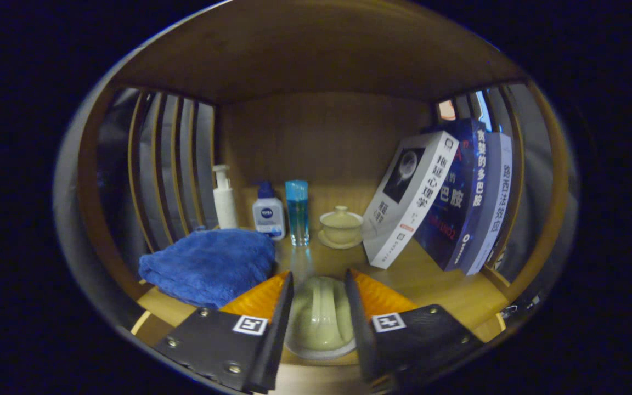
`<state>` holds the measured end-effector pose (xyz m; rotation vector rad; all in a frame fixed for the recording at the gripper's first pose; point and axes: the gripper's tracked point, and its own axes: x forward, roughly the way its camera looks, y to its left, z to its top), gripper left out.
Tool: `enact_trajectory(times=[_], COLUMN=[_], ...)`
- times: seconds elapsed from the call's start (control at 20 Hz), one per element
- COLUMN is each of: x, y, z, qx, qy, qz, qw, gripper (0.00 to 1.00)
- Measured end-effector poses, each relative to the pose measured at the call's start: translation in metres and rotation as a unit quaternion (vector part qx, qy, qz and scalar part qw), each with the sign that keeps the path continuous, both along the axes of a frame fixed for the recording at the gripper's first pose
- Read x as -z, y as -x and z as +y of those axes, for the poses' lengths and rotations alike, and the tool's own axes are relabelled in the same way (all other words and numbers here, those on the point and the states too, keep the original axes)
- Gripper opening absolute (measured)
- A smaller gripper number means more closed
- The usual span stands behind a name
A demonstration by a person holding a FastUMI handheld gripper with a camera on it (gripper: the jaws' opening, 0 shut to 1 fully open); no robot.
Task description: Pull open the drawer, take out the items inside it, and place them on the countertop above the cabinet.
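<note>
Right now the claw (319, 307) has its two fingers standing either side of a pale green ceramic cup (320, 321), which sits between them, seemingly mouth-down with ribs running over its rounded body and a whitish rim at the base. The fingers look close against its sides, but whether both actually press on it I cannot tell.

Just ahead and to the left of the fingers lies a folded blue towel (209, 266). Beyond them, along the back of the wooden desk (436, 291), stand a white pump bottle (224, 197), a small blue-capped lotion bottle (268, 214), a clear blue bottle (297, 211), and a lidded tea bowl on its saucer (341, 226). To the right, three books (447, 197) lean together against the slatted side.

As for progress, my guess is the cup is one of the drawer's items and is either being set down on the desk or has just arrived there. The drawer itself is not something I can judge from here, so how many items remain inside is unknown.
</note>
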<state>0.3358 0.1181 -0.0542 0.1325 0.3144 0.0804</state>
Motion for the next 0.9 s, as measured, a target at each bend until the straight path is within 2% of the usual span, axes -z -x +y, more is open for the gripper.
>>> enact_trajectory(times=[0.05, 0.25, 0.55, 0.75, 0.9], x=[-0.008, -0.038, -0.068, -0.071, -0.055], y=[0.005, 0.034, 0.104, 0.156, 0.193], z=[-0.001, -0.015, -0.034, -0.039, -0.04], qx=[-0.002, -0.003, -0.009, -0.013, -0.007], qy=[-0.007, -0.019, -0.011, 0.005, 0.008], qz=[-0.007, -0.031, -0.065, -0.076, -0.07], qw=[1.0, 0.999, 0.998, 0.997, 0.997], gripper=[0.59, 0.59, 0.59, 0.59, 0.59])
